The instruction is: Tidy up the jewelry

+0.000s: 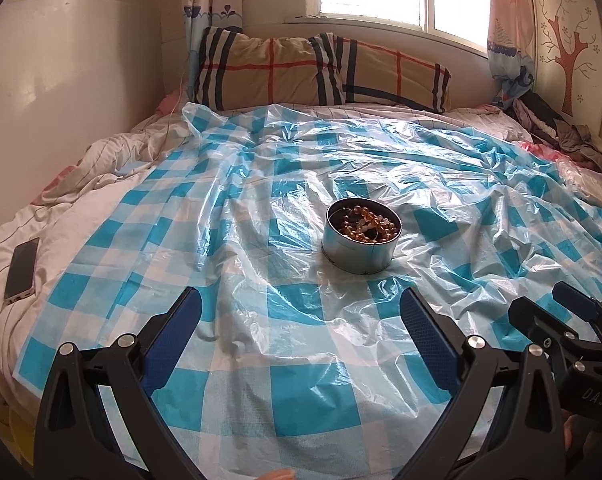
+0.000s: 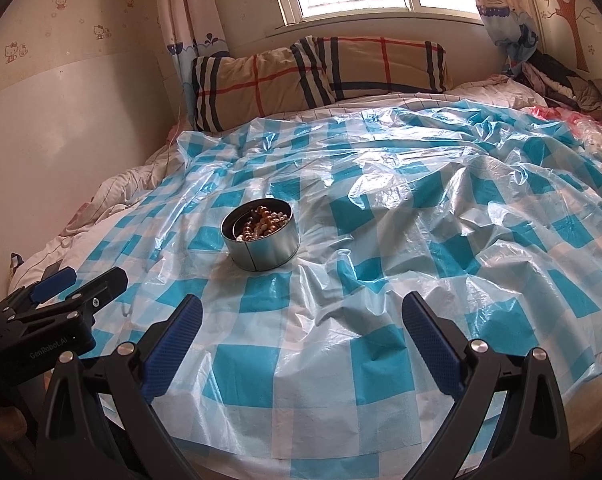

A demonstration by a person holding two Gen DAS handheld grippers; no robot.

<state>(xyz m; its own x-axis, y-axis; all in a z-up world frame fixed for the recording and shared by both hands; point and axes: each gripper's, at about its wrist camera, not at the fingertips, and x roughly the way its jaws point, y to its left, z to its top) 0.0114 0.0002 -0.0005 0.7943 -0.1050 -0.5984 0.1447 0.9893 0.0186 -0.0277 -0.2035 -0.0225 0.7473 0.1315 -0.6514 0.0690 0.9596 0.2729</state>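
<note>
A round silver tin (image 1: pixel 357 254) stands on the blue-and-white checked plastic sheet (image 1: pixel 261 392) on the bed. It holds amber and pale bead jewelry (image 1: pixel 367 223). The tin also shows in the right wrist view (image 2: pixel 263 248), with the beads (image 2: pixel 263 222) inside. My left gripper (image 1: pixel 301 308) is open and empty, held back from the tin near the bed's front edge. My right gripper (image 2: pixel 301 312) is open and empty, to the right of the tin. Each gripper shows at the edge of the other's view: the right one (image 1: pixel 557 312) and the left one (image 2: pixel 77 284).
A phone (image 1: pixel 21 272) lies on the white quilt at the left. Two plaid pillows (image 1: pixel 321 72) lie at the headboard under the window. A pile of clothes (image 1: pixel 561 124) lies at the far right corner. The wall runs along the left.
</note>
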